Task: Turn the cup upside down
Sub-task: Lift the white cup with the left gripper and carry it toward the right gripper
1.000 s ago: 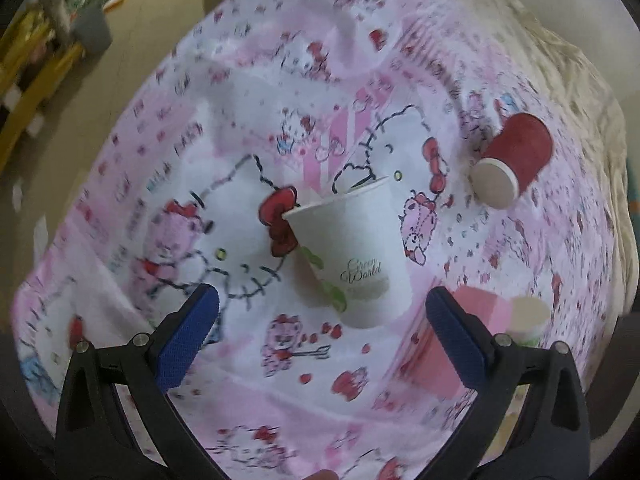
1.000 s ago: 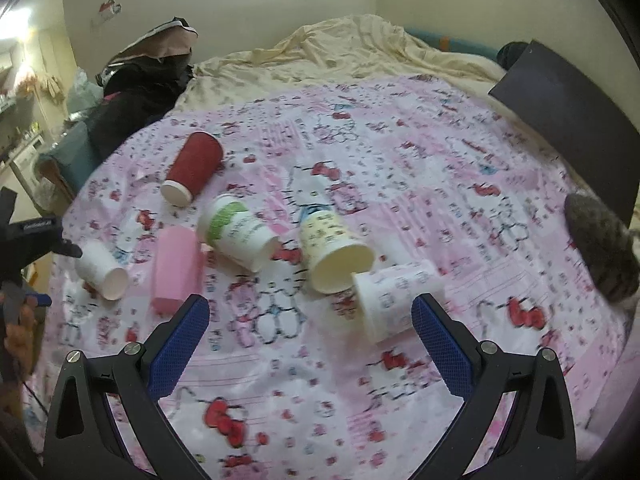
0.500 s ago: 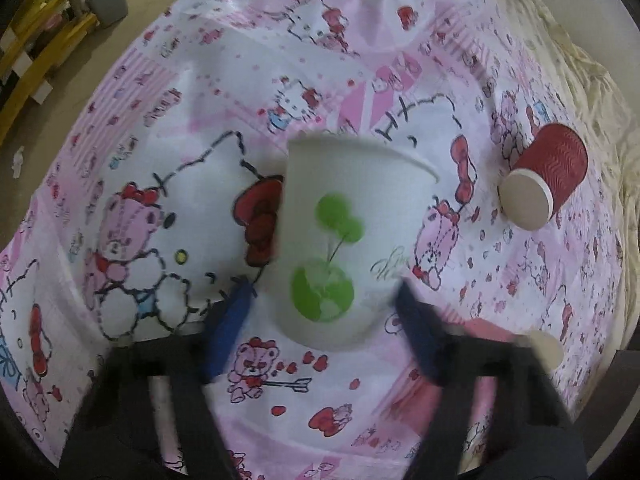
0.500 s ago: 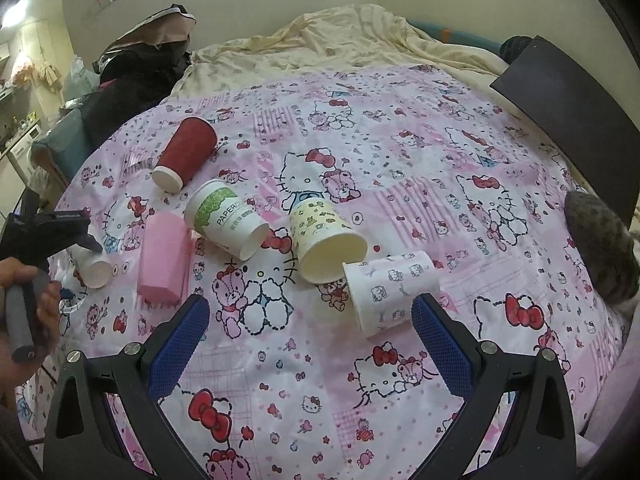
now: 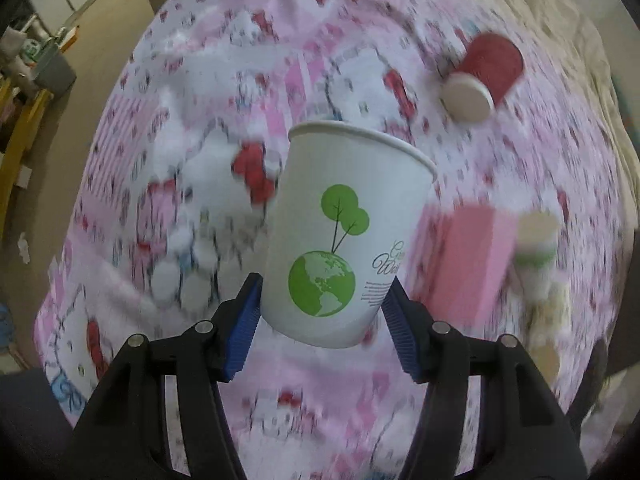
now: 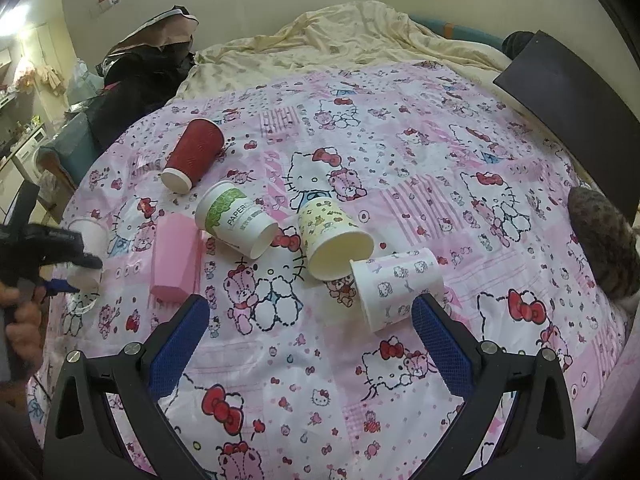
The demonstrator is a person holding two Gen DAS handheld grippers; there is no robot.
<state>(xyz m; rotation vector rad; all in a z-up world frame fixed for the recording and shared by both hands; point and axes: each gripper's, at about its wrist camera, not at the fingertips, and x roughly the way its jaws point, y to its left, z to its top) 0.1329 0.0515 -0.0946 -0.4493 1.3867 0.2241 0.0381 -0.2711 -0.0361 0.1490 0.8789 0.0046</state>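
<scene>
Left tongs: blue pads closed on the lower wall of the white cup, the one with the green tree-and-globe print. Pads touch it on both sides, near the base. Cup is lifted off the pink cartoon bedspread; I see cloth under its base, and the cloth is blurred while the cup is sharp. Rim points away from my camera, mouth still up or tipped forward; I cannot tell the exact tilt.

Right tongs: wide open, holding nothing, hovering over the near part of the bedspread. A white cup with small cat prints lies on its side just ahead of the right pad, not touched.

From the right view my left hand and its tool sit at the far left edge, the white cup partly hidden behind them.

Other cups lying on their sides: red ribbed cup, green-banded paper cup, yellow patterned cup, pink cup. None are gripped.

Progress, as I judge it: grasp done, lift done. Inversion not done. Left to do: roll the wrist until the mouth faces down, lower the rim onto the cloth, release. Soft bedding may let the cup tip on landing.
</scene>
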